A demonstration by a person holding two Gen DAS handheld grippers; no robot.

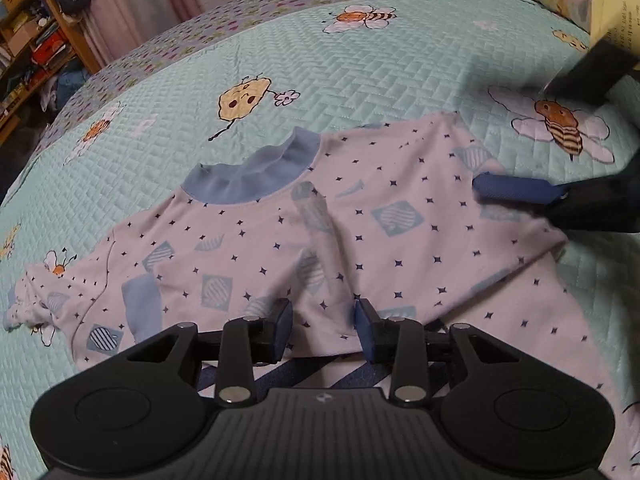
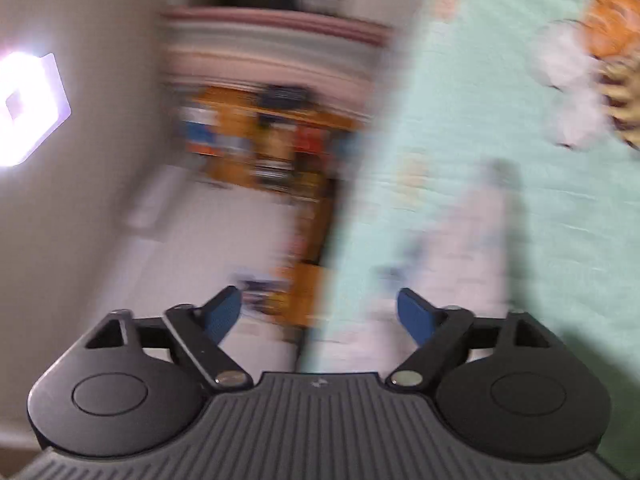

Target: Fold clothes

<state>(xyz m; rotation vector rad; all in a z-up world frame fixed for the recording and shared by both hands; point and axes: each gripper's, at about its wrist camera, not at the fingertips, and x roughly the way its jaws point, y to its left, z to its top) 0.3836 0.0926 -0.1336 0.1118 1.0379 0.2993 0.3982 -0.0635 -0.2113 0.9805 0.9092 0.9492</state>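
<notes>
A small white shirt (image 1: 320, 240) printed with dark stars and pale blue squares lies spread on a mint quilted bedspread (image 1: 360, 64) patterned with bees, its blue collar (image 1: 256, 176) turned toward the far side of the bed. One sleeve (image 1: 36, 300) is bunched at the left edge of the left wrist view, and the near hem disappears under the gripper body, where a strip of dark and white striped fabric (image 1: 312, 372) shows without revealing what it belongs to. The left gripper (image 1: 323, 326) sits low over the near part of the shirt with its 2 blue pads parted and cloth visible in the gap; whether the pads touch the fabric cannot be told. In the same view the right gripper (image 1: 516, 190) enters from the right edge, 1 blue finger lying over the shirt's right side, the rest of it cut off and dark. A wooden bookshelf (image 1: 28, 40) stands at the upper left and a yellow paper (image 1: 612, 12) lies near the pillows at the upper right. The right wrist view is heavily smeared: the right gripper (image 2: 320, 316) shows its fingers spread wide with nothing between them, above a tilted blur of bedspread (image 2: 460, 120), a pale patch that may be the shirt, an orange shelf (image 2: 272, 140) and a bright ceiling light (image 2: 24, 108).
</notes>
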